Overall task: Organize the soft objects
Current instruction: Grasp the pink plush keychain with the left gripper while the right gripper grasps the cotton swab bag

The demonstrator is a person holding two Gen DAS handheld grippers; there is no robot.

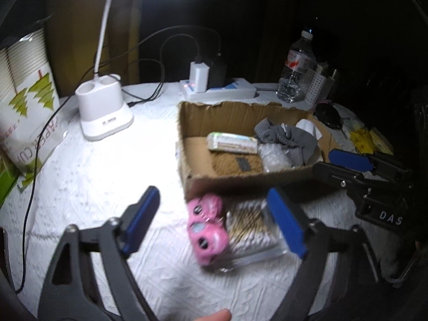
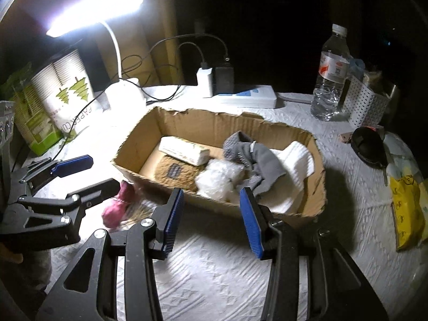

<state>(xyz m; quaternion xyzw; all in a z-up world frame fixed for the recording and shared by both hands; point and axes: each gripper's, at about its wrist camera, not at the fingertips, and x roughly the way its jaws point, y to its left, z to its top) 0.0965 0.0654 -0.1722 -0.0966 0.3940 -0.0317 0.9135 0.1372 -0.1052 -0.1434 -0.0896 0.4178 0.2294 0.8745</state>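
A torn cardboard box [image 1: 198,182] [image 2: 318,192] sits on the white table. It holds a white sponge-like block [image 2: 184,149], a brown mat [image 2: 176,172], bubble wrap [image 2: 218,179], a grey cloth [image 2: 256,157] and a white cloth [image 2: 294,165]. A pink soft toy [image 1: 207,227] [image 2: 117,206] lies on the table in front of the box beside a clear pack of cotton swabs [image 1: 251,230]. My left gripper [image 1: 214,222] is open around the toy, not touching it. My right gripper [image 2: 211,219] is open and empty at the box's near wall.
A lit desk lamp [image 1: 104,109] stands at the back left, with a paper cup pack [image 1: 26,101] beside it. A power strip [image 1: 219,88], a water bottle [image 2: 330,80], a white perforated holder [image 2: 366,104], a black case [image 2: 369,147] and a yellow packet [image 2: 406,208] lie behind and right.
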